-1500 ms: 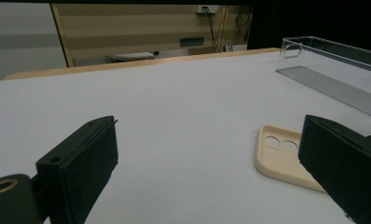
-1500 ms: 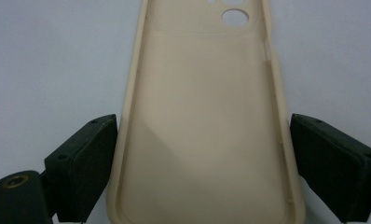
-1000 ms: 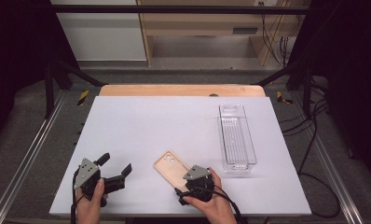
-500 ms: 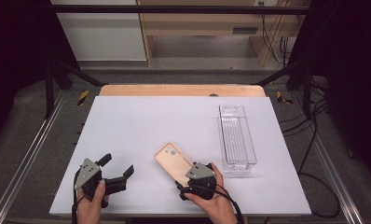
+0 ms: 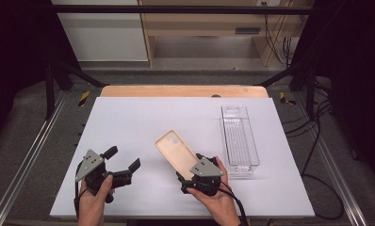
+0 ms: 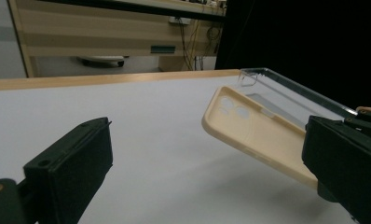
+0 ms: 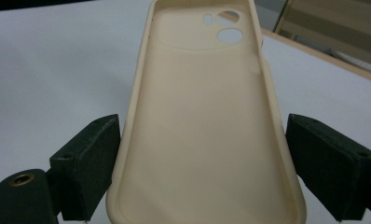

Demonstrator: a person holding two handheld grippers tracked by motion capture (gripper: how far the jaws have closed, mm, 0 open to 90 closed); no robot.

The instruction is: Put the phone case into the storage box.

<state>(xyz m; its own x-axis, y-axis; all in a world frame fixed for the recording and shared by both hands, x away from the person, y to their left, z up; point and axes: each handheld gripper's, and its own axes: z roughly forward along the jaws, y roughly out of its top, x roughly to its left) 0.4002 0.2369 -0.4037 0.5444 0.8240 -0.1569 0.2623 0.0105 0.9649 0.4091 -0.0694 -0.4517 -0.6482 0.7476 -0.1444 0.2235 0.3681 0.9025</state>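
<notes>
Clear bin point(image 5: 240, 141): holds nothing | right gripper point(image 5: 195, 170): grasping beige case point(image 5: 176, 153) | left gripper point(image 5: 123, 159): released

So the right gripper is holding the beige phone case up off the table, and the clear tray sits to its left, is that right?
Not quite. The right gripper does hold the beige phone case off the table, but the clear tray sits to its right, not its left. The high view shows this.
</notes>
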